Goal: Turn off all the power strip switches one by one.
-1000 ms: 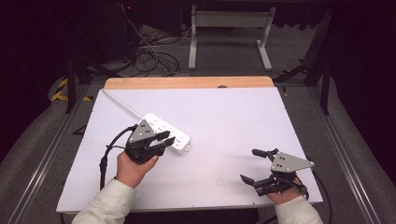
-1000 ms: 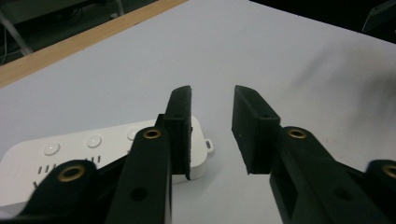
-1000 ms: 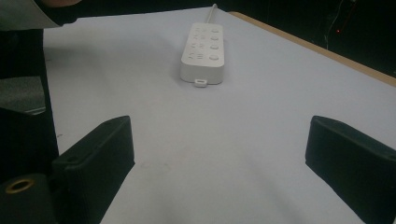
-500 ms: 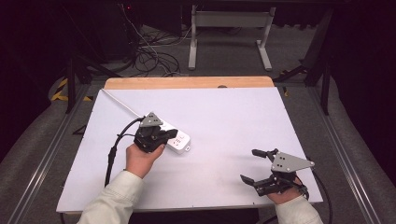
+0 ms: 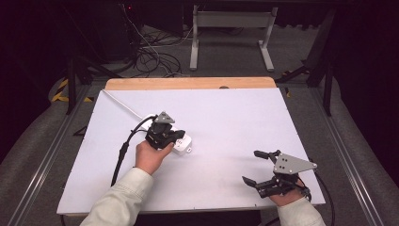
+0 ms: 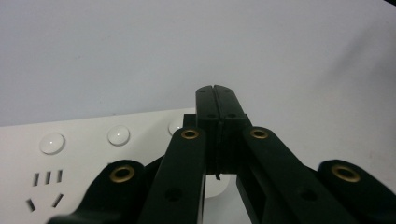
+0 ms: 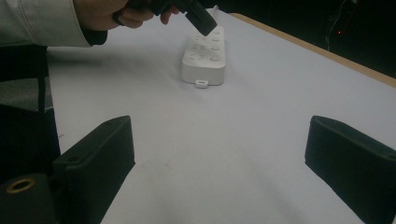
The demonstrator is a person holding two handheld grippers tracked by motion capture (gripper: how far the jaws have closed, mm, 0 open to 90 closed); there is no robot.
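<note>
A white power strip (image 5: 182,145) lies left of the table's middle, its white cord (image 5: 123,104) running to the far left corner. My left gripper (image 5: 180,135) is shut with nothing between its jaws, and hangs just over the strip's near end. In the left gripper view its closed tips (image 6: 216,91) point past the strip's round buttons (image 6: 118,135), close above the strip (image 6: 28,149). My right gripper (image 5: 251,166) rests open near the front right edge. Through its wide jaws (image 7: 219,154) I see the strip (image 7: 204,59) and the left gripper (image 7: 200,17) above it.
The white table top (image 5: 235,122) has a wooden strip (image 5: 188,83) along its far edge. A black cable (image 5: 121,153) trails from the left gripper toward the front left. Beyond the table, cables and a metal stand (image 5: 230,33) sit on the floor.
The left gripper has moved a little right and forward, onto the power strip's near end. The right gripper has stayed put and open.
</note>
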